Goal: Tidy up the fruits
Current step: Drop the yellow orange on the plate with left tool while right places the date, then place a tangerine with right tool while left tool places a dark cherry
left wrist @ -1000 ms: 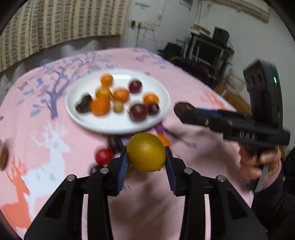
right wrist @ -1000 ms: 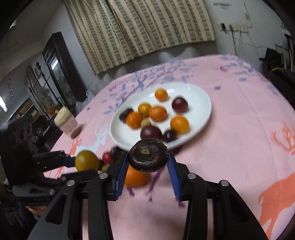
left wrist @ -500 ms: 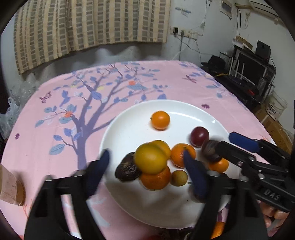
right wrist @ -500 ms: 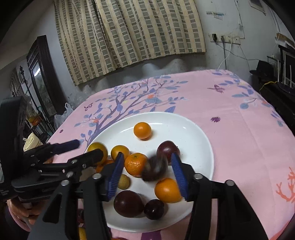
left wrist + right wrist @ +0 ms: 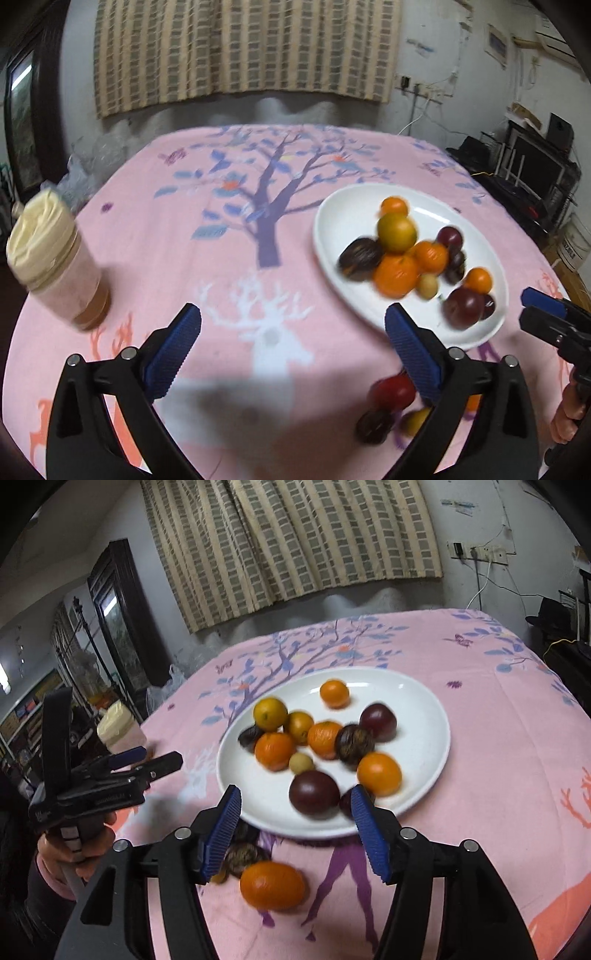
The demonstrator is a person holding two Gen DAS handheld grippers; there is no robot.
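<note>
Left wrist view: left gripper jaws opening, nothing between them, over bare pink tablecloth; white plate to the right holds a heap of fruit, a yellow-green citrus topmost; a few loose fruits, blurred, possibly a red plum, lie beside the right finger; jar at far left.

Right wrist view: right gripper jaws opening, empty, at the plate's near rim; dark wrinkled fruit rests among oranges on the plate; one orange lies on the cloth below.
</note>
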